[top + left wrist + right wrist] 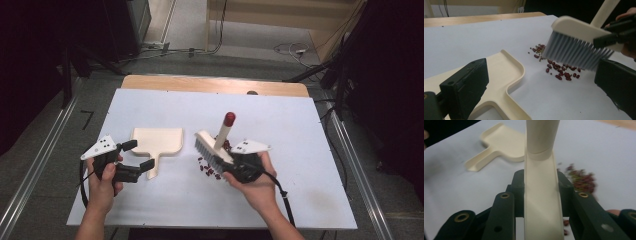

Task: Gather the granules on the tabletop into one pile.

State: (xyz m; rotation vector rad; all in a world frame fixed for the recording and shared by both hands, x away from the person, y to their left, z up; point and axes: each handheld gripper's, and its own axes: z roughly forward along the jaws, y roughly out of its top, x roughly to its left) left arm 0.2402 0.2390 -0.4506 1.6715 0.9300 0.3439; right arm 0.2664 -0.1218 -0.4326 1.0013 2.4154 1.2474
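Because the red beans (210,167) lie scattered on the white counter (280,200) and need gathering, the right gripper (235,167) has its jaws clenched on the flat cream back of the hand brush (210,147), as the right gripper view shows, with the pale body wedged tight between the black jaws. That grip angles the grey bristles (574,51) down over the beans while the red-tipped handle (229,120) points up and away from the person, a pose that judges well for a sweeping stroke toward the dustpan (157,142).

Just left of the beans, the left gripper (135,157) hovers with its jaws released, standing apart on either side of the dustpan's handle (155,167) without pressing it. I judge it waits there to steady or tilt the pan once the beans arrive.

The dustpan lies flat on the counter to the left of the beans, its open mouth facing away from the person, its raised rim toward the handle. Its tray holds nothing; every bean I can see is on the counter beneath and beside the bristles.
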